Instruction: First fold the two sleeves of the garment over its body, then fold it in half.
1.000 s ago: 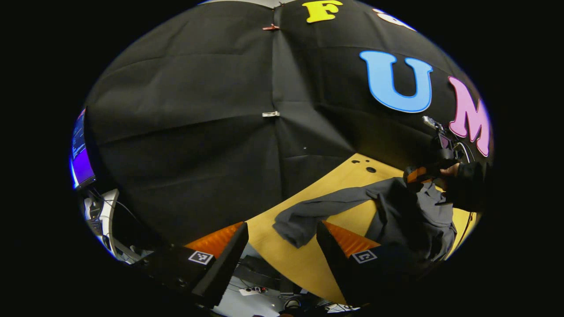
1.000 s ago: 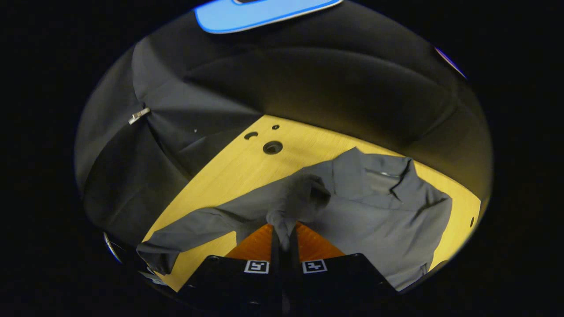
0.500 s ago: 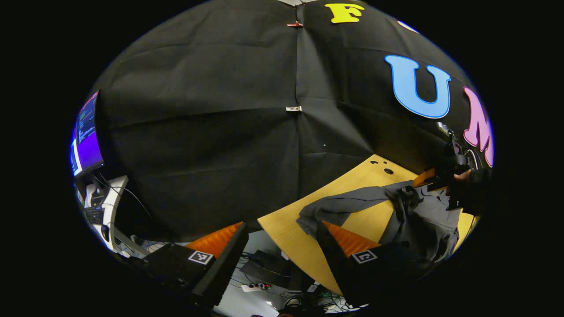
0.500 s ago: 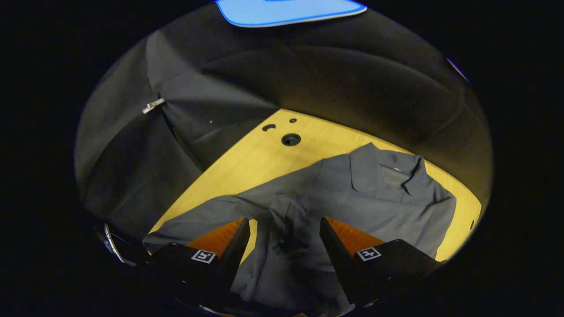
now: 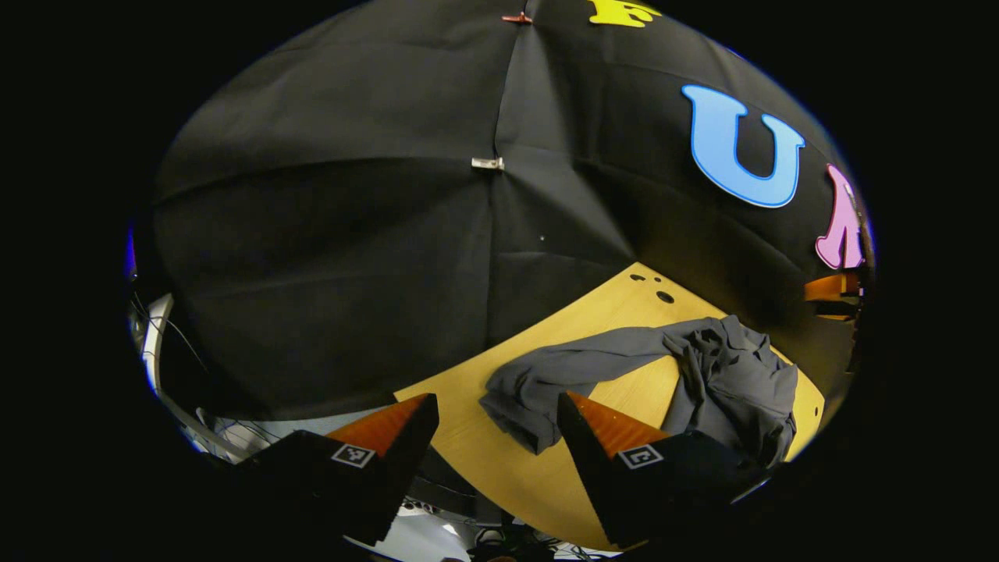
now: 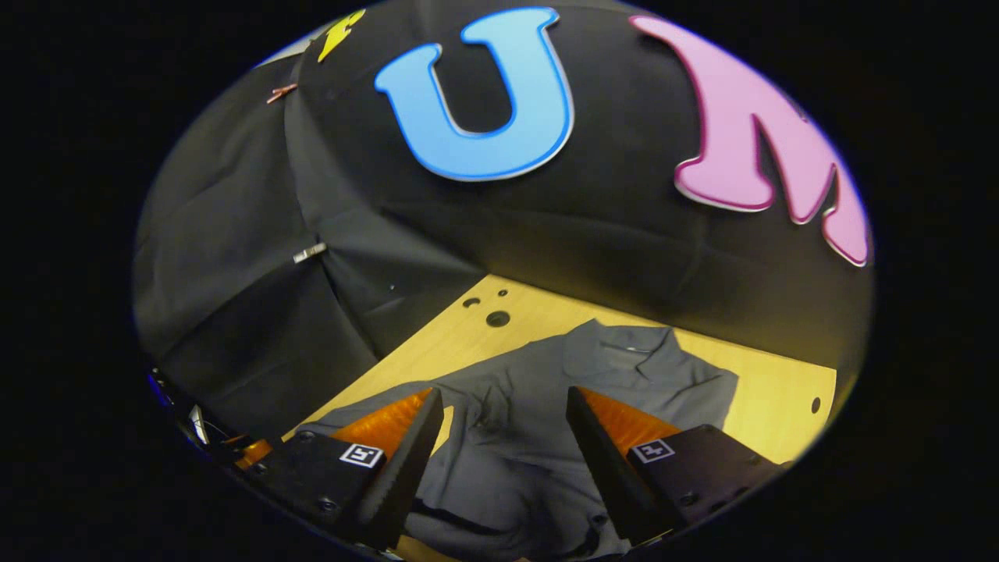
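change since earlier: a second ago the right hand-held gripper (image 6: 499, 437) was pinched shut on a bunch of the garment's (image 6: 546, 421) cloth; now its fingers stand wide apart with nothing between them, and it sits higher and farther back from the cloth. the released sleeve lies as a crumpled bunch (image 5: 714, 339) on the garment's body.
left hand-held gripper (image 5: 495, 437): fingers spread apart, holding nothing, above the near edge of the surface (image 5: 507, 460); much as it was a second ago.
other gripper seen from the left: a bit of the right hand-held gripper shows at the far right edge of the left gripper view, clear of the garment.
garment place: grey collared garment, lying on the yellow wooden surface, close to the black cloth wall (image 5: 351, 257).
garment direction: in the right gripper view the collar (image 6: 624, 355) points toward the wall and the hem toward the camera; the long axis runs from near to far.
unfolded sleeve (image 5: 562, 375): stretches flat out to the side, toward the left hand-held gripper, with its cuff beside that gripper's right finger.
writing: small square black-and-white markers (image 6: 360, 455) sit on the fingers; no readable words on the garment.
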Motion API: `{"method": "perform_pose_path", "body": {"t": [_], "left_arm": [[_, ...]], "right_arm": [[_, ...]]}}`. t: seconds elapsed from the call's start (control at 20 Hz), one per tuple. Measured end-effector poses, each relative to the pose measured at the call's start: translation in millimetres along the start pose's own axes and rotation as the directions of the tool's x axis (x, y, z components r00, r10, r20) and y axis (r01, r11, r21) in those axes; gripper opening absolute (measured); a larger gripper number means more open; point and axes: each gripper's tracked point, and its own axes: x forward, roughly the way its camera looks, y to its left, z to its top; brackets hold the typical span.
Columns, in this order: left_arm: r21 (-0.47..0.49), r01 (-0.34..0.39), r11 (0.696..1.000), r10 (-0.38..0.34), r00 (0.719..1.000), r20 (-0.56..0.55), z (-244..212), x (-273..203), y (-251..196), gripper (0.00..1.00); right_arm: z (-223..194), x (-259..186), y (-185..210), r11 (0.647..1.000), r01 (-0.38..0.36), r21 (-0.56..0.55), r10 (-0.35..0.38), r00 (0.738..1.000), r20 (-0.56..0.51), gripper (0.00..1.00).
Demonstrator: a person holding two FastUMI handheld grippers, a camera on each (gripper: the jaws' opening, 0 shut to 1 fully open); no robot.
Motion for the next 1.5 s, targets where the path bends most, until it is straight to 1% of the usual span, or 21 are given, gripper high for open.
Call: {"method": "perform_pose_path", "body": {"t": [0.1,0.15,0.2,0.25,0.3,0.4,0.5,0.65,0.75,0.85,0.9,0.95,1.0,1.05,1.1,1.15,1.25,1.3,1.35,1.45,1.5], "left_arm": [[0.047,0.004,0.999,-0.002,0.999,-0.035,-10,23,2,0.96],[0.069,0.014,0.998,-0.010,0.999,-0.051,-16,35,-3,1.00],[0.084,0.020,0.996,-0.015,0.998,-0.067,-20,45,-6,0.96],[0.087,0.026,0.996,-0.019,0.996,-0.082,-22,52,-9,1.00],[0.080,0.033,0.996,-0.026,0.995,-0.095,-24,61,-11,0.96],[0.070,0.038,0.997,-0.030,0.993,-0.113,-26,75,-17,0.96],[0.092,0.029,0.995,-0.016,0.990,-0.142,-29,94,-21,0.96],[0.138,0.013,0.990,0.015,0.980,-0.200,-46,110,-26,0.96],[0.175,-0.008,0.985,0.050,0.970,-0.239,-57,121,-25,0.96],[0.189,-0.019,0.982,0.063,0.971,-0.229,-57,124,-27,0.93],[0.187,-0.018,0.982,0.063,0.969,-0.241,-60,122,-26,0.93],[0.182,-0.016,0.983,0.059,0.971,-0.233,-58,123,-26,0.89],[0.184,-0.008,0.983,0.053,0.970,-0.239,-60,123,-27,0.88],[0.204,0.014,0.979,0.035,0.972,-0.233,-60,125,-31,0.83],[0.235,0.040,0.971,0.016,0.973,-0.230,-61,123,-35,0.81],[0.267,0.078,0.961,-0.015,0.973,-0.230,-63,126,-44,0.74],[0.324,0.102,0.941,-0.025,0.973,-0.231,-67,127,-54,0.44],[0.332,0.087,0.939,-0.007,0.972,-0.236,-65,125,-54,0.29],[0.310,0.058,0.949,0.021,0.969,-0.245,-62,124,-54,0.19],[0.231,0.028,0.973,0.034,0.965,-0.261,-58,122,-55,0.12],[0.184,0.037,0.982,0.015,0.961,-0.278,-57,119,-58,0.11]], "right_arm": [[3,-28,-15,0.999,0.037,0.030,-0.038,0.998,0.043,0.99],[1,-42,-23,0.998,0.057,0.037,-0.059,0.997,0.058,0.99],[-1,-56,-32,0.996,0.082,0.040,-0.085,0.994,0.066,0.99],[-5,-70,-41,0.993,0.108,0.040,-0.111,0.991,0.072,0.99],[-10,-85,-50,0.990,0.135,0.039,-0.138,0.987,0.078,0.98],[-18,-112,-66,0.982,0.183,0.039,-0.186,0.977,0.105,0.99],[-29,-139,-80,0.971,0.234,0.052,-0.239,0.963,0.125,0.99],[-52,-170,-98,0.954,0.288,0.080,-0.295,0.949,0.110,0.98],[-66,-186,-115,0.940,0.328,0.094,-0.337,0.937,0.091,0.99],[-80,-195,-125,0.932,0.342,0.118,-0.352,0.933,0.071,0.99],[-87,-197,-130,0.929,0.346,0.127,-0.355,0.933,0.055,0.99],[-93,-198,-135,0.928,0.348,0.136,-0.356,0.934,0.042,0.99],[-95,-198,-139,0.927,0.344,0.147,-0.352,0.935,0.033,0.99],[-96,-198,-141,0.928,0.337,0.159,-0.345,0.938,0.029,0.99],[-95,-197,-145,0.929,0.331,0.168,-0.341,0.939,0.035,0.99],[-92,-196,-149,0.929,0.327,0.173,-0.339,0.940,0.046,0.99],[-89,-198,-153,0.931,0.313,0.187,-0.329,0.942,0.063,0.98],[-88,-199,-155,0.931,0.310,0.192,-0.328,0.942,0.071,0.99],[-89,-202,-158,0.930,0.313,0.195,-0.332,0.940,0.076,0.99],[-96,-210,-164,0.926,0.316,0.206,-0.337,0.938,0.078,0.99],[-100,-213,-167,0.923,0.318,0.215,-0.340,0.937,0.076,0.99]]}}
